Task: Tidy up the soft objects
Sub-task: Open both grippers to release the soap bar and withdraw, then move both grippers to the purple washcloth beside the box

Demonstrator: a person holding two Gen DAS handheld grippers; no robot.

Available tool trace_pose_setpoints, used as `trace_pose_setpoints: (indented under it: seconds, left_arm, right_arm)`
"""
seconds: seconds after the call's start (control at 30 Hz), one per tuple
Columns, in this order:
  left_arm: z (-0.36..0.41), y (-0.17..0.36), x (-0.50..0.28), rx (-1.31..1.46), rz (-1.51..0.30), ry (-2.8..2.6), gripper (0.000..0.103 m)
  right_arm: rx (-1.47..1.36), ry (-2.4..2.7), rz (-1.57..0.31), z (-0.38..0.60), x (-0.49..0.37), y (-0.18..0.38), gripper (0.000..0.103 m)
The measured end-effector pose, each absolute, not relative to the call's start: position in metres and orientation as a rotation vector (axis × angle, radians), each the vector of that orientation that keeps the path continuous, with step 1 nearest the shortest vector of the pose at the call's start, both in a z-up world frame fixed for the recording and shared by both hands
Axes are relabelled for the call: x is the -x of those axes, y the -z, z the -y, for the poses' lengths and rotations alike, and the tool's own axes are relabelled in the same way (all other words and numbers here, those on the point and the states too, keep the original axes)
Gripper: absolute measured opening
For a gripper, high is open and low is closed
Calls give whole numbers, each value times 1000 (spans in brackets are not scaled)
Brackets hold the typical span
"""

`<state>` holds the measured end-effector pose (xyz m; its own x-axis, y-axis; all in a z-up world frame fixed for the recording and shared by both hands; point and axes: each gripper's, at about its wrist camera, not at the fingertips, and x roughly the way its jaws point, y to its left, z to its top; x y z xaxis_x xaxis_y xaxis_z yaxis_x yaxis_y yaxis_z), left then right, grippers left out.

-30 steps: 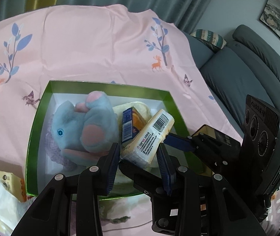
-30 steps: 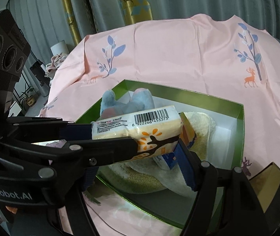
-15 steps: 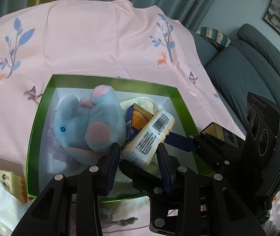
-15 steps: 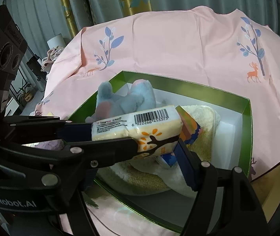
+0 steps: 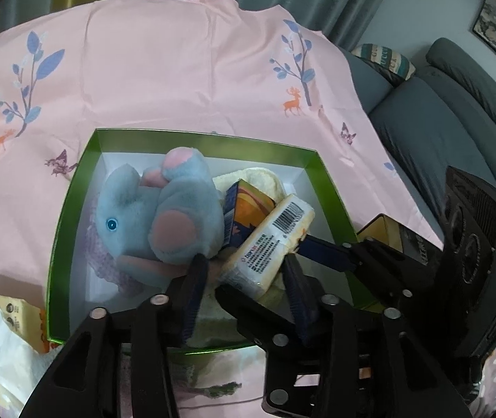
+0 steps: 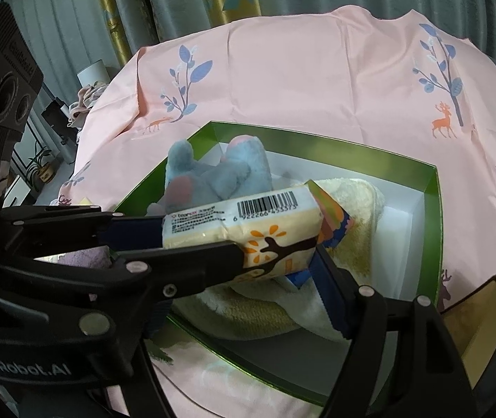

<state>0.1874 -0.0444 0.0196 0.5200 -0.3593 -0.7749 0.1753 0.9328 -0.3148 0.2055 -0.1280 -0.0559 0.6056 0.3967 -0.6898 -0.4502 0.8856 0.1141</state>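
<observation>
A cream tissue pack (image 5: 272,240) with a barcode hangs tilted over the open green box (image 5: 73,191). My right gripper (image 5: 263,266) comes in from the right and is shut on the pack's two ends. Its jaws are opening slightly, but one of its fingers (image 6: 329,296) still touches the pack. My left gripper (image 5: 244,261) straddles the pack's lower end. Its jaws are opening, and a gap shows beside the left pad. In the box lie a blue plush elephant (image 5: 164,219), a cream towel (image 5: 258,177) and an orange-and-blue pack (image 5: 248,205).
The box sits on a pink printed tablecloth (image 5: 178,69). A yellow-and-white plastic bag (image 5: 0,341) lies at the near left. A black-and-gold box (image 6: 485,331) stands just right of the green box. A grey sofa (image 5: 439,122) is beyond the table's right edge.
My left gripper's fingers have spread apart, and its left pad has come off the tissue pack. The pack stays where it was in my right gripper.
</observation>
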Motion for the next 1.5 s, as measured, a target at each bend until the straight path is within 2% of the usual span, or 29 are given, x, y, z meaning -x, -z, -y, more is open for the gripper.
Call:
trace_pose_setpoints:
  seconds: [0.1,0.23,0.47,0.5,0.57,0.63,0.8,0.9,0.97,1.03,1.1,1.3,1.5]
  left_arm:
    - [45,-20,-185,197,-979,305,65]
    - [43,-24,-179,195,-974,286,75]
    - [36,-44,-162,198,-929,261,77]
    - [34,-48,-159,201,-918,258,80]
    - [32,-55,-153,207,-899,258,83]
    - [30,-62,-146,207,-883,256,83]
    - [25,-74,-126,202,-853,248,83]
    - [19,-81,-111,208,-827,233,93]
    - [14,-84,-103,222,-811,227,95]
    - [7,-88,-94,242,-801,218,95]
    - [-1,-89,-86,259,-799,212,96]
    - [-22,-80,-53,293,-792,156,96]
    - [-48,-38,-20,348,-836,93,97]
  right_arm:
    - [81,-475,-769,130,-199,54,76]
    - [87,-450,-742,138,-189,46,80]
    - [107,-415,-684,142,-163,27,81]
    - [113,-411,-675,142,-159,24,81]
    - [132,-401,-650,142,-149,18,83]
    - [142,-393,-625,144,-139,12,91]
    - [160,-389,-573,144,-114,-4,91]
    - [181,-386,-548,143,-99,-12,92]
    - [196,-380,-535,142,-91,-16,94]
    - [204,-376,-519,141,-83,-20,102]
    - [207,-378,-509,141,-76,-23,102]
    - [187,-410,-538,145,-60,-12,102]
    - [152,-503,-643,142,-52,37,102]
